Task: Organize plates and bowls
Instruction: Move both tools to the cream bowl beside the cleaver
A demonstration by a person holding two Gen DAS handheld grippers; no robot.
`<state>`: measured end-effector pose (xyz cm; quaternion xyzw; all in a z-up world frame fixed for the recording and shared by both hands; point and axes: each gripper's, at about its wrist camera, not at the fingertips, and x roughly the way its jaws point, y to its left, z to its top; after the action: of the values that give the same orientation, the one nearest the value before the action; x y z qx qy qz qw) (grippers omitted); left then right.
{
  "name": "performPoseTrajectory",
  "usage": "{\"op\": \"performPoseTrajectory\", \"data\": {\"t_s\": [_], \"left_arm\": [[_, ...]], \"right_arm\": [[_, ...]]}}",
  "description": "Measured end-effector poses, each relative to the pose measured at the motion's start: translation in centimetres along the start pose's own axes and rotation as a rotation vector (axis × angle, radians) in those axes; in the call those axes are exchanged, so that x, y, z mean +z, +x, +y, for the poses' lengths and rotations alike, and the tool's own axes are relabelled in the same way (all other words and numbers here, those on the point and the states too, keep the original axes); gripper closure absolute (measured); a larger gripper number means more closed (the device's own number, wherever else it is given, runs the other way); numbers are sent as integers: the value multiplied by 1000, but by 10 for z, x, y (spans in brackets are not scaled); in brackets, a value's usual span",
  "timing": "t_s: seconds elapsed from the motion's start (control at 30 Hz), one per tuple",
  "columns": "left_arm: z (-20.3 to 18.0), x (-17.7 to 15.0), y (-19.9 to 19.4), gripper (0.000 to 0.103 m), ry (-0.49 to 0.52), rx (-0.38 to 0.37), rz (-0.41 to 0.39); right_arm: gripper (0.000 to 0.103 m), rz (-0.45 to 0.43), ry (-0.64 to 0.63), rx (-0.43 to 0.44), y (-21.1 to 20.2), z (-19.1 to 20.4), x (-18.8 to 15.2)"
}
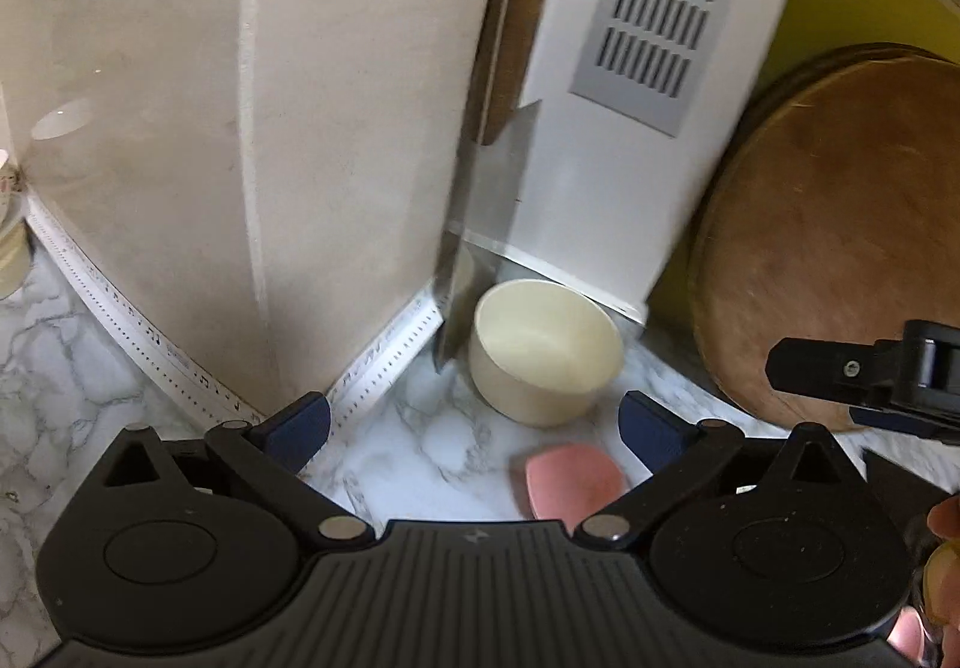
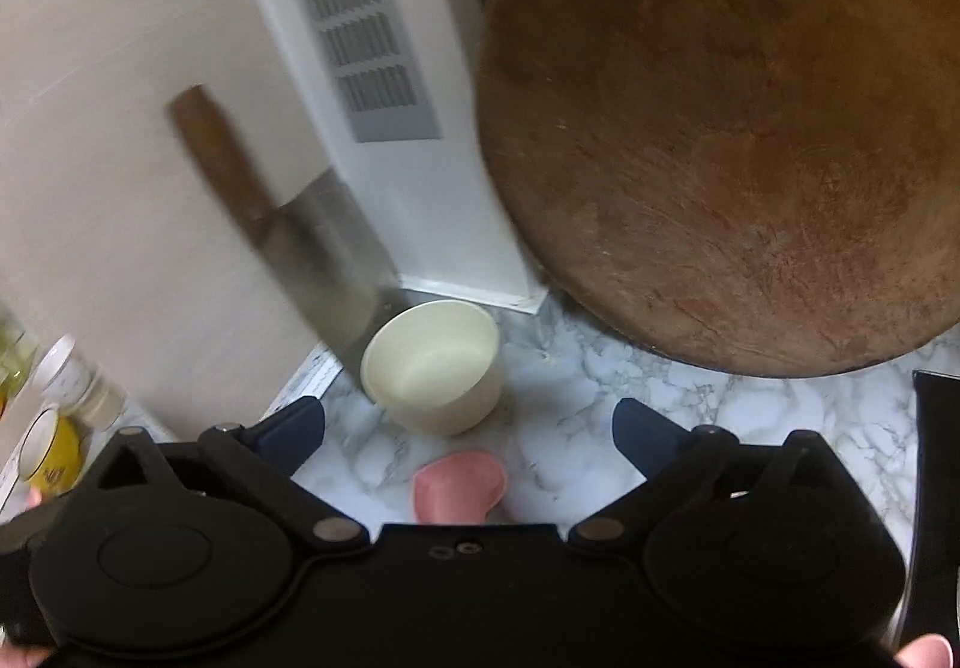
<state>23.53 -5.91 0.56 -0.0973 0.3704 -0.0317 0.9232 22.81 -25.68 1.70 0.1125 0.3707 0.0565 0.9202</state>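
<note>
Marble counter (image 1: pixel 420 446) | pink item (image 1: pixel 570 479) half hidden | both hand-held grippers (image 1: pixel 474 422) (image 2: pixel 468 425) wide open, empty

Soft, even daylight, rather dim. The cleaver (image 2: pixel 312 230) and vent grille (image 2: pixel 354 26) smear with motion blur, while straight wall edges near the round board (image 2: pixel 732 128) bow outward. A faint glare streaks the wall left of the cleaver.

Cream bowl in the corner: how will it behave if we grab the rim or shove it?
The cream bowl has straight, tall walls and a flat base, so it likely slides rather than rolls. It looks empty, so probably light. It stands close beside the cleaver, so a push that way may knock the blade.
</note>
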Motion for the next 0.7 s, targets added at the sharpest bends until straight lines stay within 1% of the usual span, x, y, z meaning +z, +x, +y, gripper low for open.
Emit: {"op": "performPoseTrajectory", "data": {"t_s": [0.27, 0.4, 0.53, 0.6, 0.67, 0.7], "left_arm": [[-13, 6, 34, 0, -60, 119, -8], [-15, 9, 55, 0, -107, 115, 21], [-23, 10, 72, 0, -105, 106, 41], [-24, 11, 81, 0, -105, 110, 60], [-24, 13, 90, 0, -111, 99, 68], [-23, 13, 92, 0, -112, 107, 69]], "right_arm": [[1, 37, 120, -40, 51, -22, 28], [2, 61, 171, -45, 70, -28, 31], [4, 86, 197, -58, 90, -32, 33], [9, 102, 217, -60, 100, -36, 32], [11, 129, 234, -56, 110, -40, 34], [12, 141, 244, -57, 115, -42, 34]]}}
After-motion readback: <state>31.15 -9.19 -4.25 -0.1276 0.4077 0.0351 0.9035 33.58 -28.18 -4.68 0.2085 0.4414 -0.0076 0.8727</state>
